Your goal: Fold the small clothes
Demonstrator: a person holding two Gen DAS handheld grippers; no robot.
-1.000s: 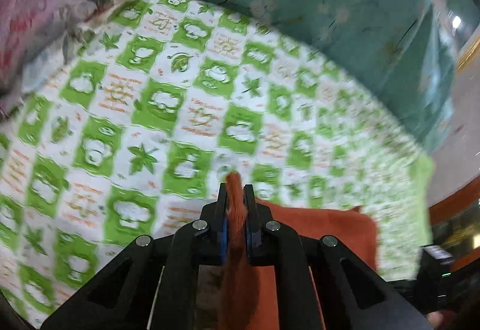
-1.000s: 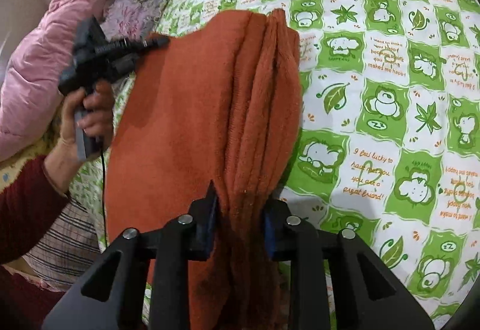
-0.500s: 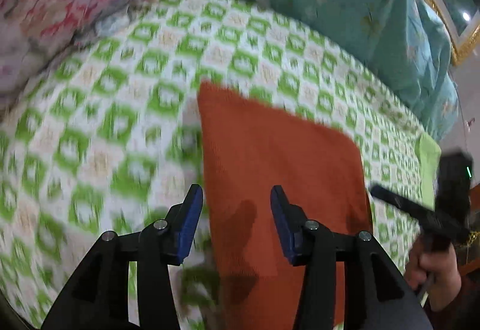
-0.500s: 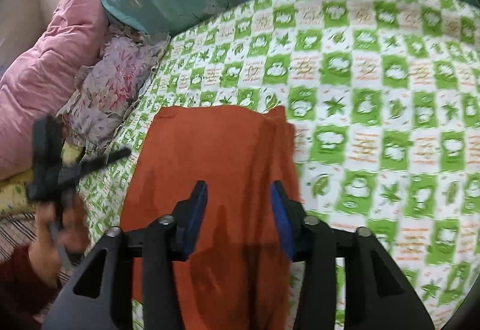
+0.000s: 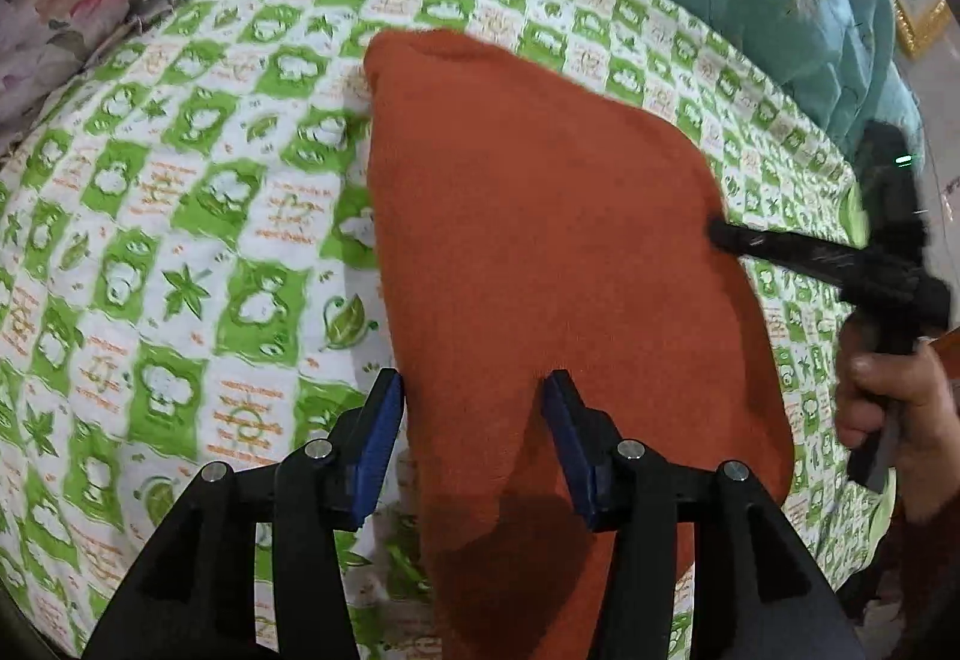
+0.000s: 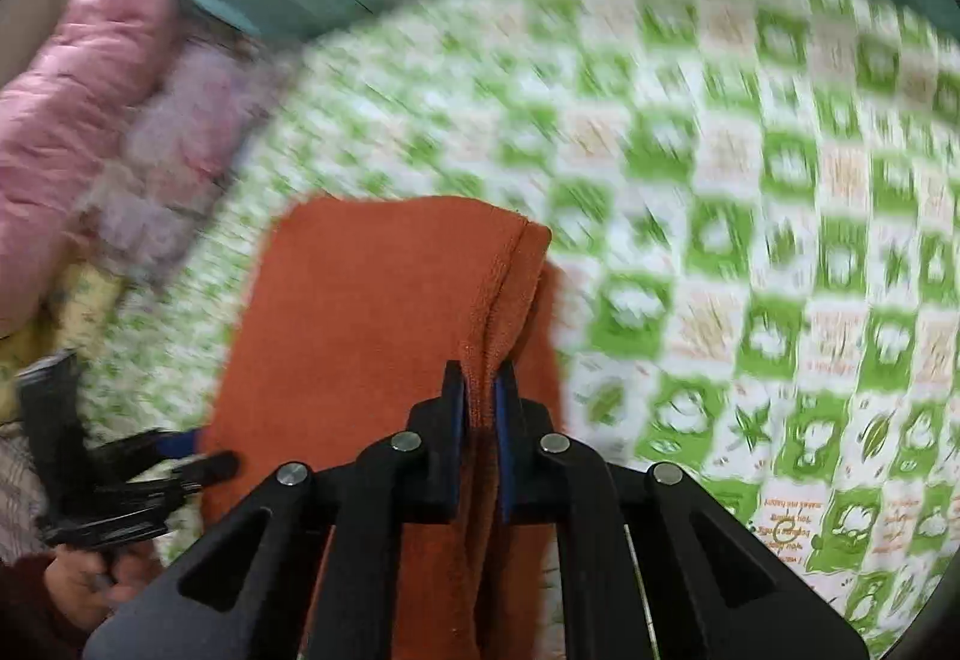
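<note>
My right gripper [image 6: 479,390] closes on the orange cloth's [image 5: 540,252] raised edge on the bed [image 5: 180,240], while my left gripper [image 5: 474,426], jaws opening, hovers over its near end.

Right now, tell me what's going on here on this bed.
A person is folding a small orange garment on a green-and-white checked bedsheet, holding tongs in each hand. The right tongs are closing on the garment's hemmed edge, with a ridge of the knit pinched between the pads. The left tongs are opening and grip nothing; they stand over the garment's near-left edge. The garment lies mostly flat, so the fold seems to be only just starting.
</note>
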